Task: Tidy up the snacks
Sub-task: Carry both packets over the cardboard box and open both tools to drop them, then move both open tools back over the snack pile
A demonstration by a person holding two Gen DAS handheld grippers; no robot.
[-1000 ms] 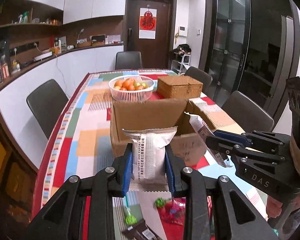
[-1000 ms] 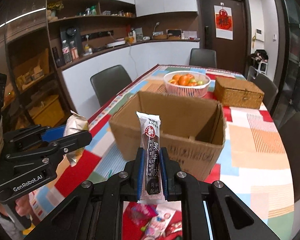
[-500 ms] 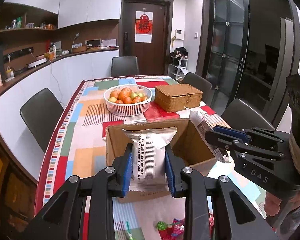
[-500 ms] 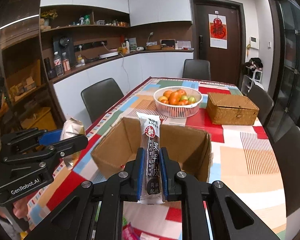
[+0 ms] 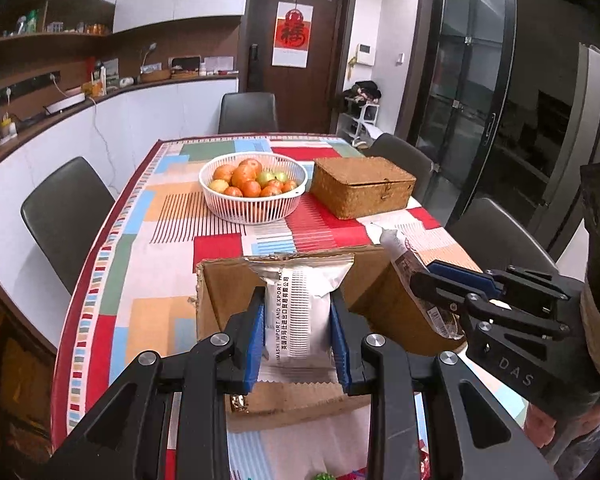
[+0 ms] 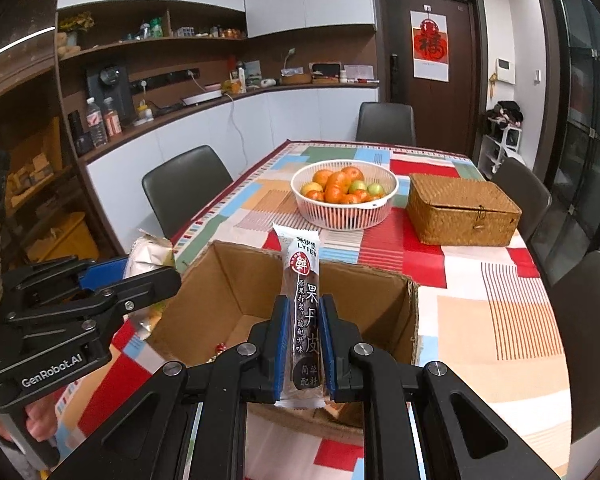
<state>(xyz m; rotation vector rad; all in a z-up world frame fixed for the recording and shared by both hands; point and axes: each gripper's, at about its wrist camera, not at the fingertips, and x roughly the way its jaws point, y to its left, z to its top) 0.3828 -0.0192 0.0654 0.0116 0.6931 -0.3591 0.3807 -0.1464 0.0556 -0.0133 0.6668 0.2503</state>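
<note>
Grippers [image 5: 299, 336] [image 6: 304, 344] clamp snack packets (one each) over cardboard box [image 6: 236, 300]

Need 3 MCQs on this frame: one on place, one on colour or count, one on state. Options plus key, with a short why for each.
1. Where is the white fruit basket relative to the cardboard box?
A. inside it
B. beyond it on the table
C. on a chair

2. What colour are the pads on the right gripper?
A. blue
B. yellow
C. white

3. What is the state of the left gripper?
A. open and empty
B. shut on a fruit
C. shut on the white snack pack

Key: 1 B, the basket stands past the box's far wall, beside the wicker box. 2 A, blue pads press the dark snack bar. 3 C, the pads clamp both sides of the pack.
</note>
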